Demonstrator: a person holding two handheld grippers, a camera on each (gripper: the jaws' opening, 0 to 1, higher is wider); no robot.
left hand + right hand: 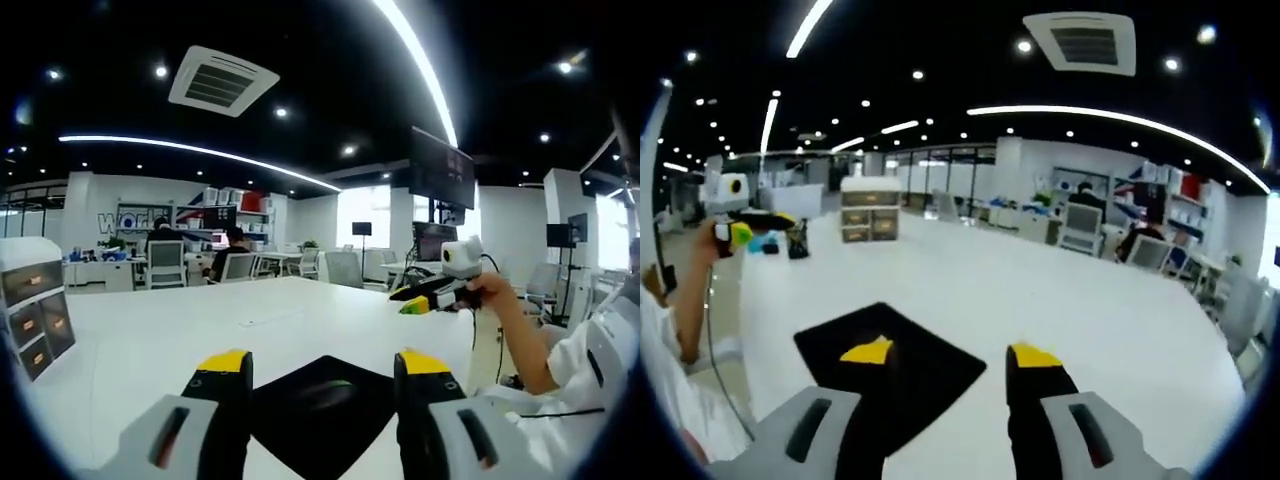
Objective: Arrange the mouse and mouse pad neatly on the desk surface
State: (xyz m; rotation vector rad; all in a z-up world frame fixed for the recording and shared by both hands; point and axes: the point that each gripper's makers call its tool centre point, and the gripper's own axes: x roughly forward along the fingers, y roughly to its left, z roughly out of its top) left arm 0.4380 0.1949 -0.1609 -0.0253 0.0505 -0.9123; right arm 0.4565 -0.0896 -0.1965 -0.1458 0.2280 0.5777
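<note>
A black mouse pad point(320, 415) lies on the white desk point(200, 330), cornerwise between my left gripper's jaws. A black mouse point(326, 392) rests on it, hard to pick out against the pad. My left gripper point(325, 362) hovers just above the pad, open and holding nothing. In the right gripper view the same pad point(905, 365) sits under my right gripper point(952, 352), also open and empty. Each gripper appears in the other's view, held in a hand off the desk's edge: the right gripper point(415, 298) and the left gripper point(768, 236).
A small white drawer unit point(35, 310) point(870, 215) stands on the desk at one end. The person's arm and white sleeve point(560, 350) are beside the desk. Office chairs point(165, 265), desks and seated people fill the background.
</note>
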